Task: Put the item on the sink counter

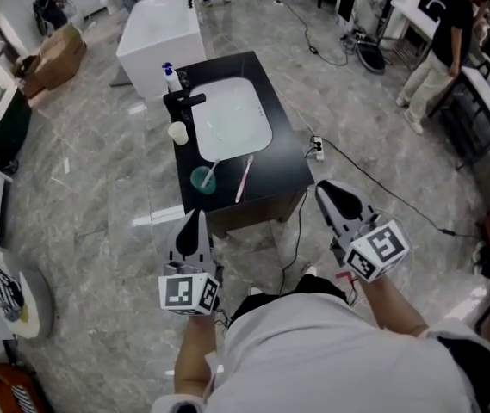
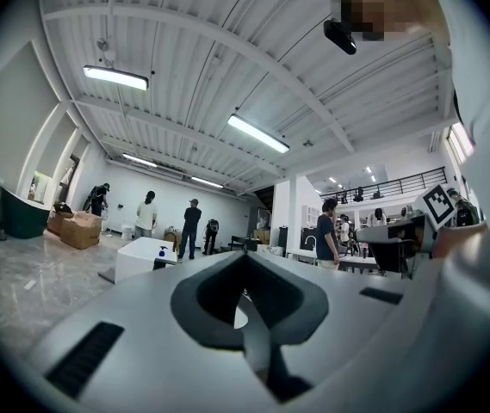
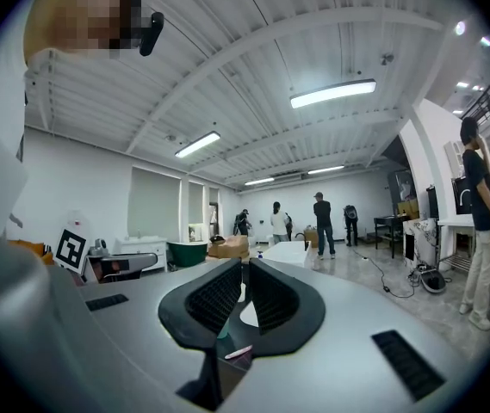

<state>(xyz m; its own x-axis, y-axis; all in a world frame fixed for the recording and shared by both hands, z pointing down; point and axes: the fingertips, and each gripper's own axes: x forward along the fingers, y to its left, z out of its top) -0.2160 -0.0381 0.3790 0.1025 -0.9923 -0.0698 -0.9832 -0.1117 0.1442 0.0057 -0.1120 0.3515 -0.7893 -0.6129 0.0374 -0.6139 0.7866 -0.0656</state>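
A black sink counter [image 1: 283, 169] with a white basin [image 1: 232, 119] stands ahead of me on the floor. A green cup [image 1: 201, 179] with a toothbrush in it stands on the counter's near edge. Beside the cup lies a pink toothbrush [image 1: 245, 177]. By the black faucet [image 1: 184, 101] are a white cup [image 1: 177, 132] and a blue-capped soap bottle [image 1: 171, 77]. My left gripper [image 1: 195, 217] hovers just short of the counter's front, shut and empty. My right gripper [image 1: 327, 190] hangs off the counter's right front corner, also shut and empty. Below its jaws [image 3: 245, 265] the right gripper view shows a sliver of the green cup [image 3: 220, 331].
A white block-shaped tub [image 1: 160, 28] stands behind the counter. Cardboard boxes [image 1: 55, 58] sit at the far left. A power strip [image 1: 318, 150] and its cable [image 1: 382, 188] lie on the floor right of the counter. A person [image 1: 447, 41] stands at a desk far right.
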